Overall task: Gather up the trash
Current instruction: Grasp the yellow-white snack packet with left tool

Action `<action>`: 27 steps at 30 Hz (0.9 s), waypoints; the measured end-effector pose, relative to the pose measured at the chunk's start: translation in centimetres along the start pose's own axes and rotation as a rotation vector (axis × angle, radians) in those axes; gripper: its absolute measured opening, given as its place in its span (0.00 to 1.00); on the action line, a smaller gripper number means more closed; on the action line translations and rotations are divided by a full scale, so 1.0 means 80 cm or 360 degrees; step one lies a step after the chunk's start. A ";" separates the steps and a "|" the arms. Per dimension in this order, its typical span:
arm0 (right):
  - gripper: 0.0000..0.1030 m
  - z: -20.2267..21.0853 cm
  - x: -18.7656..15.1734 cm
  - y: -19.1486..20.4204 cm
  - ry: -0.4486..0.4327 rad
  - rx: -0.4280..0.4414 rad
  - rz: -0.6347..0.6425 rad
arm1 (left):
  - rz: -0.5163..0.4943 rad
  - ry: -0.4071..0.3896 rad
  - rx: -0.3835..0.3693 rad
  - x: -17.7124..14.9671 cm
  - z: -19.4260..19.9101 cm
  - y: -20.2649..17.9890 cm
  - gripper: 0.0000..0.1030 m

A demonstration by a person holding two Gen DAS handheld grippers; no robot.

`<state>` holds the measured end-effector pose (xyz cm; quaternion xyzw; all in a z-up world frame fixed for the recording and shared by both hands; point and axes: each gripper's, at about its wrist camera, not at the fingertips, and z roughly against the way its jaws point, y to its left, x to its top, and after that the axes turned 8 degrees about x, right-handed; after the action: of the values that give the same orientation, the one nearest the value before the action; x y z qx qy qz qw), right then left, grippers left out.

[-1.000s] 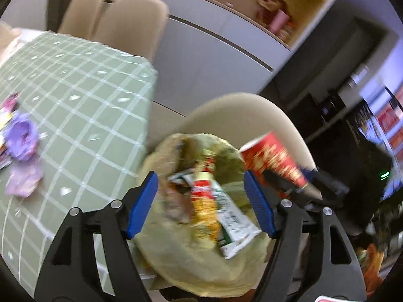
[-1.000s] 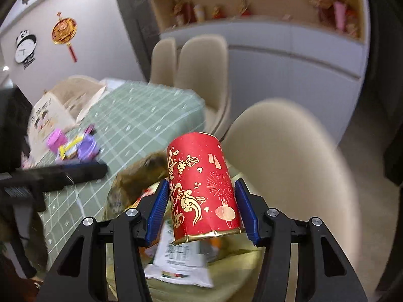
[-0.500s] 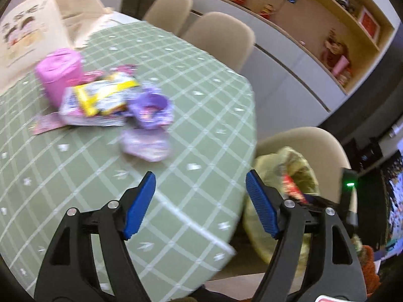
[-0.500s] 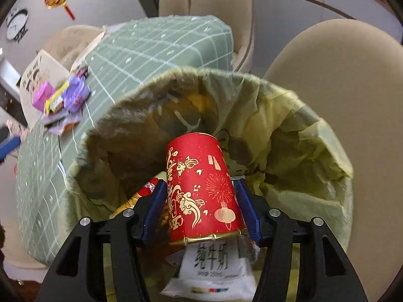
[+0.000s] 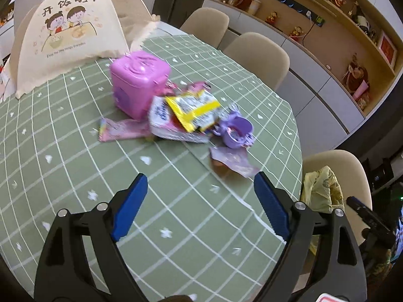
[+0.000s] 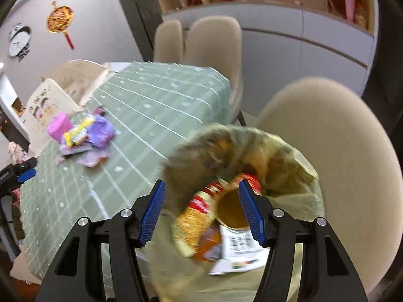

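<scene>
- My right jaws (image 6: pixel 201 211) had just been opening: a second before, they gripped the red paper cup (image 6: pixel 228 201); now they stood released, and the cup lay tipped inside the yellow trash bag (image 6: pixel 284 161), its mouth toward me, touching neither pad.
- That piece of trash was collected, I judged; the bag sat in the lower centre of the right view, on a beige chair (image 6: pixel 340 136).
- My left jaws (image 5: pixel 199 206) had also just been opening, with nothing between them. Earlier they framed the bag; now they pointed at the counter (image 5: pixel 63 151), where the rest waited.
- The remaining trash lay in the upper middle of the left view: a glossy yellow-and-white wrapper (image 5: pixel 187 115), a flat crinkled pink wrapper (image 5: pixel 121 130), a torn purple foil scrap (image 5: pixel 233 162) and a moulded purple plastic cup (image 5: pixel 235 132).
- A hard pink plastic box (image 5: pixel 138 83) with rounded corners stood touching the pile.
- The counter wore a soft green checked cloth; the bag's thin film looked slack and wrinkled.
</scene>
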<state>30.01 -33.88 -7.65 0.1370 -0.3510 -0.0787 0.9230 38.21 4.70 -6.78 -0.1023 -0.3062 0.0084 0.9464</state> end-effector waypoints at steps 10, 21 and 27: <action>0.55 -0.013 0.029 0.097 -0.0117 0.0281 0.0036 | -0.0071 -0.0031 -0.0127 0.028 -0.019 0.046 0.81; 0.55 -0.081 0.029 0.137 -0.0046 0.0111 0.0199 | -0.0734 -0.0048 -0.0149 0.093 -0.121 -0.034 0.81; 0.55 -0.119 0.032 0.133 0.0018 0.0157 0.0194 | -0.0891 -0.0002 -0.0010 0.095 -0.161 -0.049 0.74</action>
<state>38.81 -22.54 -9.63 0.1610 -0.3569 -0.0042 0.9202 51.71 -0.97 -11.79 -0.0166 -0.3232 -0.2542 0.9114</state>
